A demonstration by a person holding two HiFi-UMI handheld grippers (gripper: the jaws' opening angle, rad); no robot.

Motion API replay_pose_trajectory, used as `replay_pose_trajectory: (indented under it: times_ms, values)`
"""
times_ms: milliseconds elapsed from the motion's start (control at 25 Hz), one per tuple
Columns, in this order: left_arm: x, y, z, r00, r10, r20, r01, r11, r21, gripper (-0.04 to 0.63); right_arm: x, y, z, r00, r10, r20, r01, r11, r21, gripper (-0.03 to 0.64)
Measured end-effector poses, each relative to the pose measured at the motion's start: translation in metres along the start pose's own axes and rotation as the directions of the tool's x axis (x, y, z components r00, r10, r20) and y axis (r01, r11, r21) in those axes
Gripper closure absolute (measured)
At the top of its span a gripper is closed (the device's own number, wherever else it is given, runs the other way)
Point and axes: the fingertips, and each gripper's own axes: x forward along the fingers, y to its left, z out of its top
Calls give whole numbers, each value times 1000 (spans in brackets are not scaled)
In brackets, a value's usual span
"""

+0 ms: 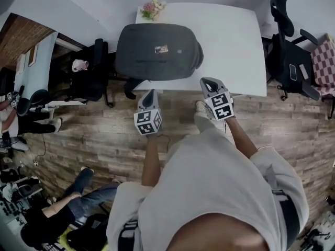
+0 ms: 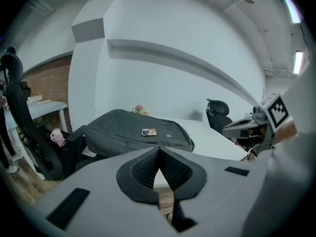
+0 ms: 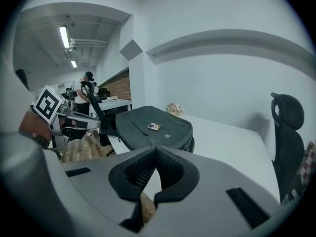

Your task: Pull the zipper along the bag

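Note:
A dark grey backpack (image 1: 157, 51) lies flat on the left part of a white table (image 1: 235, 46), a small tag on its top. It also shows in the left gripper view (image 2: 133, 132) and the right gripper view (image 3: 153, 127). My left gripper (image 1: 149, 95) is shut and empty, hovering just short of the table's near edge below the bag. Also shut and empty, my right gripper (image 1: 208, 82) hangs at the near edge, to the right of the bag. Neither touches the bag. I cannot make out the zipper pull.
A small bunch of flowers (image 1: 152, 7) stands at the table's far left corner. Black office chairs stand left (image 1: 91, 69) and right (image 1: 290, 51) of the table. People sit at the left over a wooden floor (image 1: 94, 140).

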Motion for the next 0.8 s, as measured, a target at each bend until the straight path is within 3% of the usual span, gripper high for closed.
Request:
replay_pose_trajectory:
  times_ms: [440,800]
  values:
    - [40,16,-4,983,167,-81,-172,982,-72,571,73,-32,6,975,211,-71,-215,975,-49,604]
    - [54,33,-14,965,228,-132,-240,967,-87,571,109,-30,3,942,310,-127,-321,944,-76,604]
